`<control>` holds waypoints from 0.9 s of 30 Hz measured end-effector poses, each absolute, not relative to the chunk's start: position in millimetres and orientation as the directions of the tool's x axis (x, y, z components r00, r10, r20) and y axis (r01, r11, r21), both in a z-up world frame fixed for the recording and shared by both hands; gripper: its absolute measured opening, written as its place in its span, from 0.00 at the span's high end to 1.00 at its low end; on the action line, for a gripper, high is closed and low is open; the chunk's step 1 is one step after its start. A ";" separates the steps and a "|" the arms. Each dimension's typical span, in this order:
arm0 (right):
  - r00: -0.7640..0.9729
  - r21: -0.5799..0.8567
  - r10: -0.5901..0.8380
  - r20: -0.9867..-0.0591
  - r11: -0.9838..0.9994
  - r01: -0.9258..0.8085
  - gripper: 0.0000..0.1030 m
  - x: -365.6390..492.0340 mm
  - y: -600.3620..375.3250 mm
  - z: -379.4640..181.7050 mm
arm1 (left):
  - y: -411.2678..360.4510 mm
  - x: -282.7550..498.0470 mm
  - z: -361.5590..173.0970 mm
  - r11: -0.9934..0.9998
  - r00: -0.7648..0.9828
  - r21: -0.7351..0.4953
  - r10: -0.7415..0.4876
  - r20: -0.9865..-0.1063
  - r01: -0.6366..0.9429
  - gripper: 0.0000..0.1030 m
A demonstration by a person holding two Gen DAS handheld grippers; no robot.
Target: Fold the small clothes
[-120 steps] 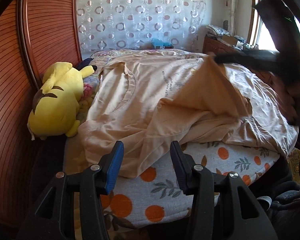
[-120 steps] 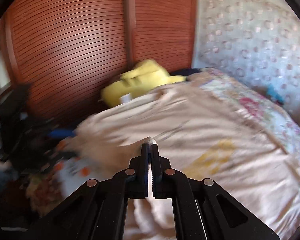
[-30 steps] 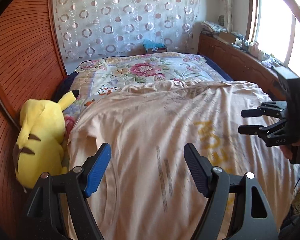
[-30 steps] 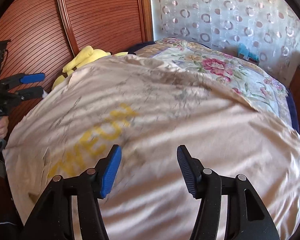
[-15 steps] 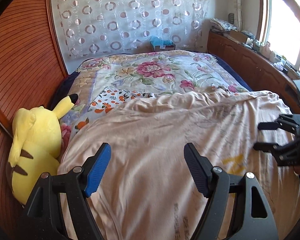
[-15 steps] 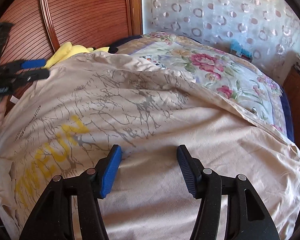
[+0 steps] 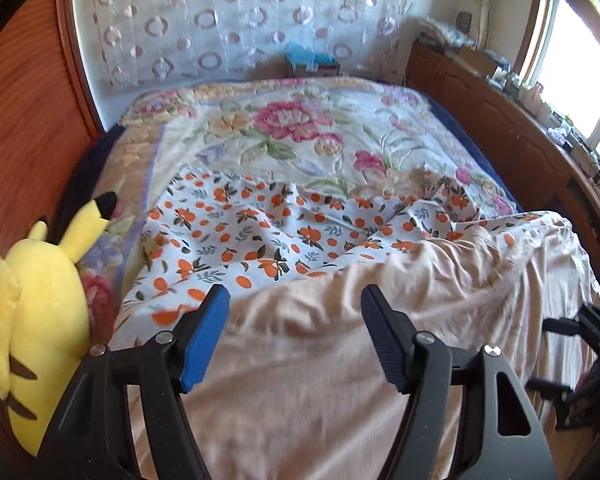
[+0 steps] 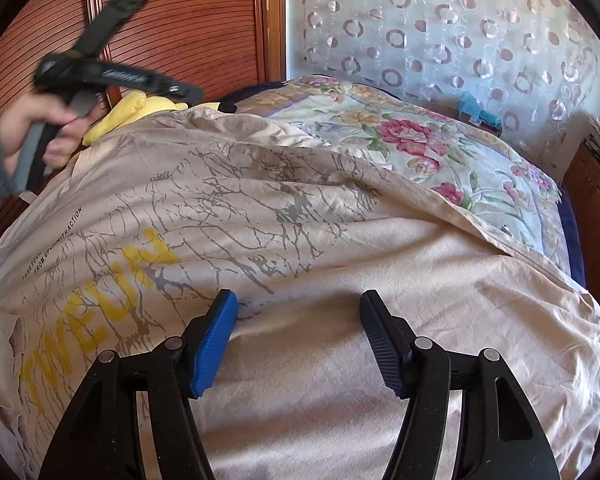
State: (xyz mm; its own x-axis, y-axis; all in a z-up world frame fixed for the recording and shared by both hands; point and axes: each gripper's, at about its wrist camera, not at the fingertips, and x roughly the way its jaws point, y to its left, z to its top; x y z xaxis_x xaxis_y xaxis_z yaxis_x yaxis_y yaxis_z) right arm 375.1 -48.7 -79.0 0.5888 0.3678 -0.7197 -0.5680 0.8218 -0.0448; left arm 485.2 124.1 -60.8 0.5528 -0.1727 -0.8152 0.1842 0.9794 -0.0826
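Here the beige shirt lies spread, print up, over the near end of the bed, on an orange-print sheet and floral quilt. Left gripper and right gripper both wide, holding nothing. Yellow plush toy beside wooden wall panel; circle-pattern curtain behind.

A home bedroom: floral-quilted bed, plush toy

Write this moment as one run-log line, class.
phase: shirt spread, fold not begun | left gripper: open, empty | right gripper: open, empty | beige T-shirt: flat on bed, print up
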 end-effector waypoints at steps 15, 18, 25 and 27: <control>0.589 -0.052 0.364 -0.722 0.820 -0.570 0.33 380.1 -49.4 -77.7 | 107.7 494.2 -80.7 0.972 0.489 -0.001 -0.119 -0.864 0.234 0.50; 0.589 -0.052 0.363 -0.722 0.820 -0.570 0.32 381.1 -49.6 -77.3 | 110.7 495.0 -79.5 0.973 0.492 -0.007 -0.124 -0.862 0.232 0.67; 0.590 -0.055 0.362 -0.721 0.820 -0.570 0.31 382.0 -50.2 -77.7 | 104.2 474.2 -66.8 0.964 0.547 0.019 -0.134 -0.826 0.265 0.96; 0.591 -0.056 0.361 -0.721 0.820 -0.569 0.31 382.5 -50.8 -77.7 | 104.4 460.3 -54.3 0.965 0.578 0.015 -0.146 -0.803 0.264 0.96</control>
State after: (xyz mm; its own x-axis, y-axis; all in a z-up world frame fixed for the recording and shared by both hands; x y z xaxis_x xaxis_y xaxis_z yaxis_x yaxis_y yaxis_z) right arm 382.5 -50.8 -77.7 0.5911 0.3609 -0.7213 -0.5689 0.8205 -0.0557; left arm 460.3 104.4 -54.3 0.5781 -0.1456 -0.8029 0.2636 0.9645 0.0149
